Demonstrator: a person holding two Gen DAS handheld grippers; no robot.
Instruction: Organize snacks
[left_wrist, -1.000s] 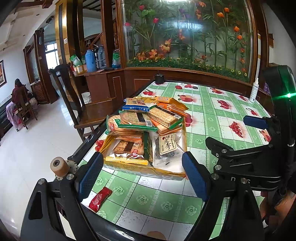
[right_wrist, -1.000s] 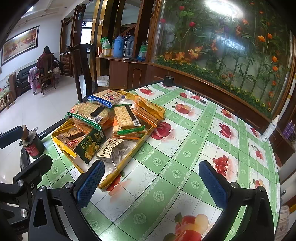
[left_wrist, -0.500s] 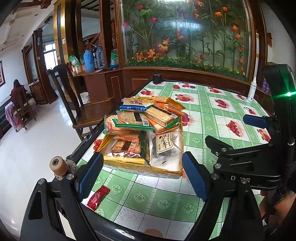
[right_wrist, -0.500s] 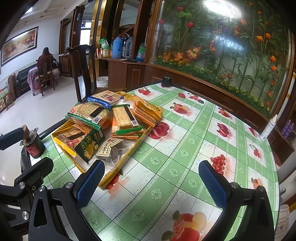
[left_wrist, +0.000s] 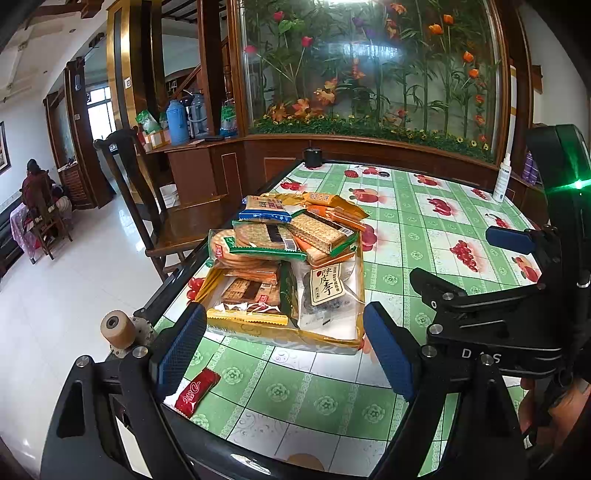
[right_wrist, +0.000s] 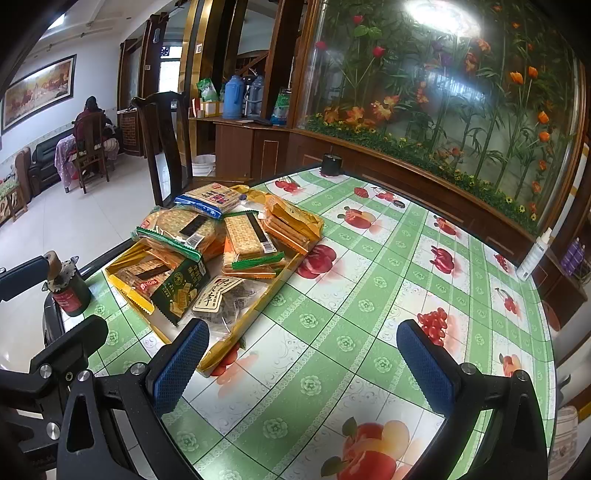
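Note:
A gold tray piled with cracker and biscuit packs and a clear bag of dark plums sits on the green fruit-print table. The tray also shows in the right wrist view, at the left. A small red candy packet lies loose near the table's front edge, by my left gripper's left finger. My left gripper is open and empty, just in front of the tray. My right gripper is open and empty, right of the tray over bare tablecloth.
The table has a dark rim. A black cup stands at its far edge and a white spray bottle at the right. A wooden chair stands left of the table. A planter wall runs behind.
Both grippers have drawn back slightly from the tray, so more of the near tablecloth and the red packet shows. Both stay open and empty.

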